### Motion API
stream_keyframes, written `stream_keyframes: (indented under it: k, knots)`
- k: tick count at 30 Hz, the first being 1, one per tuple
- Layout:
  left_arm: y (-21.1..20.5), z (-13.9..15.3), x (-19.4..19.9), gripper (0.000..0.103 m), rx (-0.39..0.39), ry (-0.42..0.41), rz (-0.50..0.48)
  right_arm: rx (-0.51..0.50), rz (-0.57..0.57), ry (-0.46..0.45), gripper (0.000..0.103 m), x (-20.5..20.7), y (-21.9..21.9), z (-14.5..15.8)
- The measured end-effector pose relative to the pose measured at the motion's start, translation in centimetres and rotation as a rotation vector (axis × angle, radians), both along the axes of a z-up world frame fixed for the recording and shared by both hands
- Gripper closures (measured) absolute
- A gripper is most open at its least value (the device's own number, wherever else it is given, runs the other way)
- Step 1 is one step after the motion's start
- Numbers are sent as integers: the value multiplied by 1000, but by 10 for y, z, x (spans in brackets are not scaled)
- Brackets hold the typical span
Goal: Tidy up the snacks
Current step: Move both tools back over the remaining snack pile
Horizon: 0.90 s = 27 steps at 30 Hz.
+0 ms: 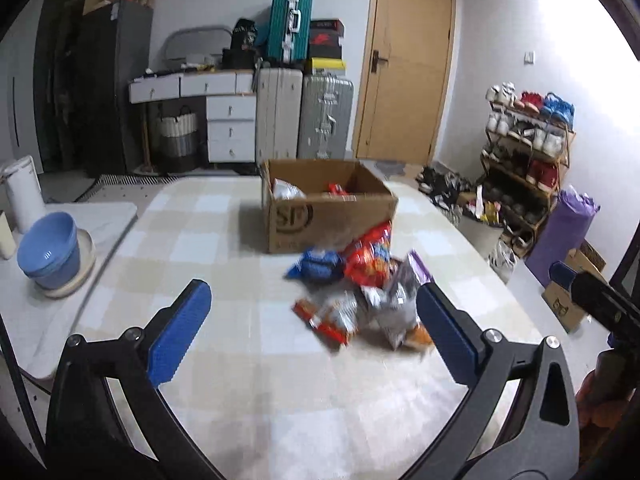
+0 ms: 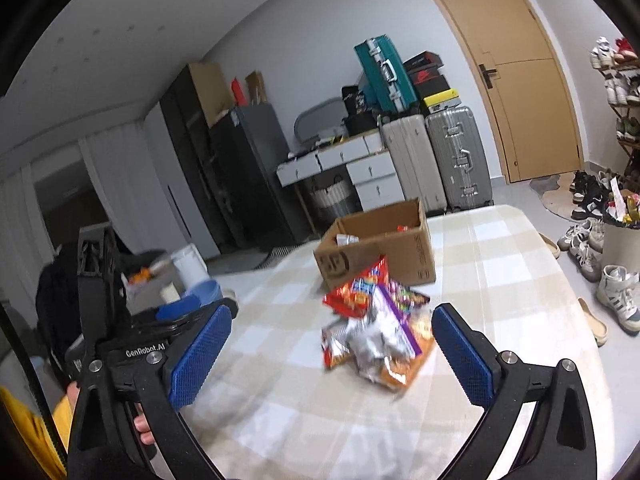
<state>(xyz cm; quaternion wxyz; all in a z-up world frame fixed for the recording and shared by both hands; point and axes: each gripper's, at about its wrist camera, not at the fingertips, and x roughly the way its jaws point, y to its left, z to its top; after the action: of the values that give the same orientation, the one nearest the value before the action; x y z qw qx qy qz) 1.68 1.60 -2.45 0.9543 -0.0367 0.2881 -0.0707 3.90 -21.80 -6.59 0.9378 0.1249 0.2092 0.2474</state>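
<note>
Several blurred snack packets [image 1: 360, 296], labels unreadable, box [image 1: 332, 216] contents half-hidden.

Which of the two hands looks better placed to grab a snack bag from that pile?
Probably the right hand-held gripper: open, with the snack pile centred between its fingers. The left one, open too, has it off-centre.

Both wrist views look forward and slightly down over the bench [image 1: 200, 240] from near; they share the snack pile [image 1: 360, 292] and cardboard box [image 2: 384, 248].
</note>
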Motion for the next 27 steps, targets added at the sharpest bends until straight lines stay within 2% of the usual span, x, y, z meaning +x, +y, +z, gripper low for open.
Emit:
stream_keyframes:
  k: [6, 17, 24, 27]
  knots:
    - [-9, -21, 21, 0, -8, 45, -15, 20, 8, 38, 1, -1, 1, -17]
    - [-9, -43, 24, 0, -19, 91, -13, -9, 23, 75, 1, 2, 11, -30]
    - [-12, -65, 36, 0, -26, 104, -13, -52, 27, 134, 1, 23, 18, -49]
    - [-14, -79, 45, 0, -27, 126, -15, -103, 26, 155, 1, 41, 24, -56]
